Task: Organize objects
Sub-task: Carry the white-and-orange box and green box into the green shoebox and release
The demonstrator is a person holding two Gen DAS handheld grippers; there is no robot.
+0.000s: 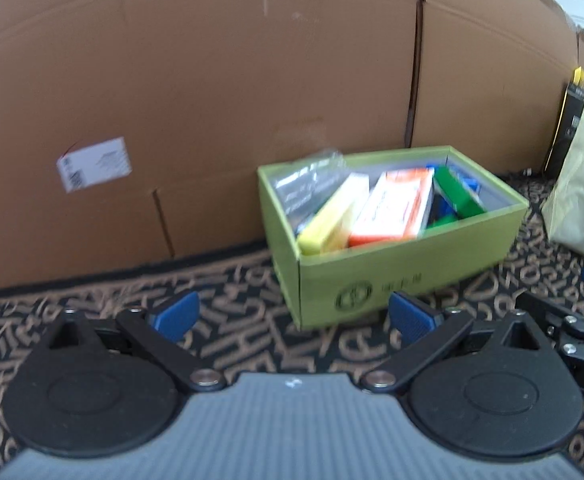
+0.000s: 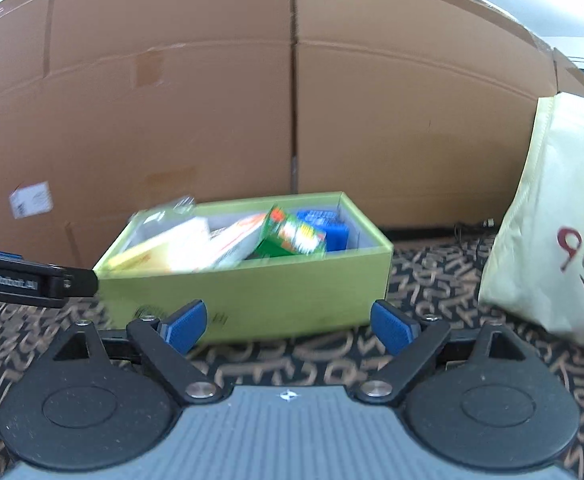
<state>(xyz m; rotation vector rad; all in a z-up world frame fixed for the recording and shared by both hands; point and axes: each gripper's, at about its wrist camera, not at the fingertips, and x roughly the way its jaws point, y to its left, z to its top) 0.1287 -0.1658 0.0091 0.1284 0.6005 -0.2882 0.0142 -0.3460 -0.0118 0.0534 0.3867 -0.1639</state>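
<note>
Before both spread tools [image 1: 292, 316], filled green box [image 1: 411, 276]

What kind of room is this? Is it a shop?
Probably not a shop; more likely a storeroom or office corner. Big cardboard cartons line the back, a green box of small packages sits on patterned carpet, and a cloth bag stands nearby.

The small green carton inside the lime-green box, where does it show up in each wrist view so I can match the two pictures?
Left wrist view: the small green carton lies at the right end of the open lime-green cardboard box, right of centre.
Right wrist view: the carton sits tilted in the box, near centre, left of a blue item.
Shared landmark: the cream fabric bag to the right of the box.
</note>
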